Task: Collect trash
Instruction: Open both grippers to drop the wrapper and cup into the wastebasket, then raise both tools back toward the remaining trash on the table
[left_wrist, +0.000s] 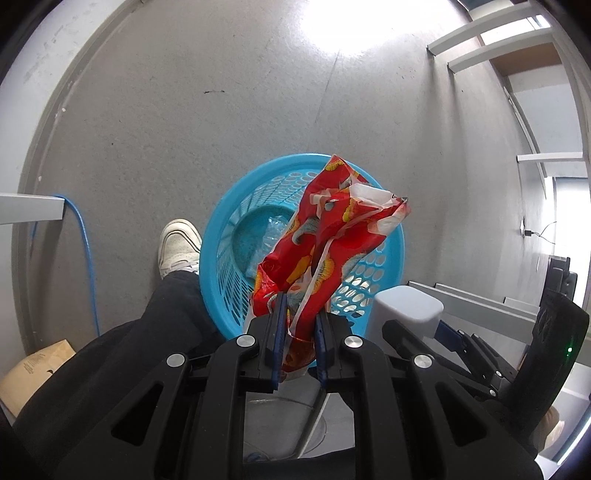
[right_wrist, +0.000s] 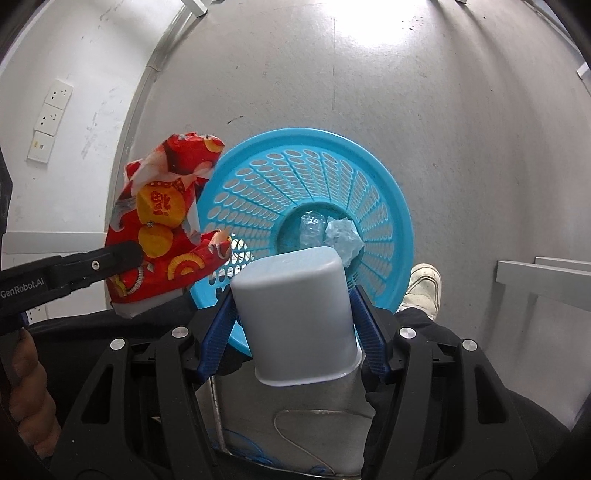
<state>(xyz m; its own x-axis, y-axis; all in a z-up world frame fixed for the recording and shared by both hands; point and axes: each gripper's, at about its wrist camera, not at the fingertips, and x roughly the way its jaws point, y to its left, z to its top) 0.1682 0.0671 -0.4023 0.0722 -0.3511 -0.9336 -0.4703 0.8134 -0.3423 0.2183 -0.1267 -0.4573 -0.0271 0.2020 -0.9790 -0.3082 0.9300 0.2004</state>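
My left gripper (left_wrist: 299, 325) is shut on a crumpled red and yellow wrapper (left_wrist: 328, 236), which hangs over the near rim of a round blue perforated basket (left_wrist: 221, 229) on the floor. My right gripper (right_wrist: 293, 306) is shut on a grey-white plastic cup (right_wrist: 295, 317), held bottom-forward above the basket (right_wrist: 391, 206). In the right wrist view the wrapper (right_wrist: 162, 221) and the left gripper sit at the left, beside the basket rim. Inside the basket lie a crumpled clear plastic piece (right_wrist: 310, 225) and a crumpled pale blue paper (right_wrist: 343, 236). The cup (left_wrist: 406, 306) shows at the right in the left wrist view.
The person's white shoe (left_wrist: 179, 247) and black trouser leg stand right beside the basket. A blue cable (left_wrist: 86, 251) runs along the floor at the left. A brown paper bag (left_wrist: 33, 373) lies at lower left. White table legs (left_wrist: 491, 48) stand at the right, a wall with sockets (right_wrist: 51, 114) at the left.
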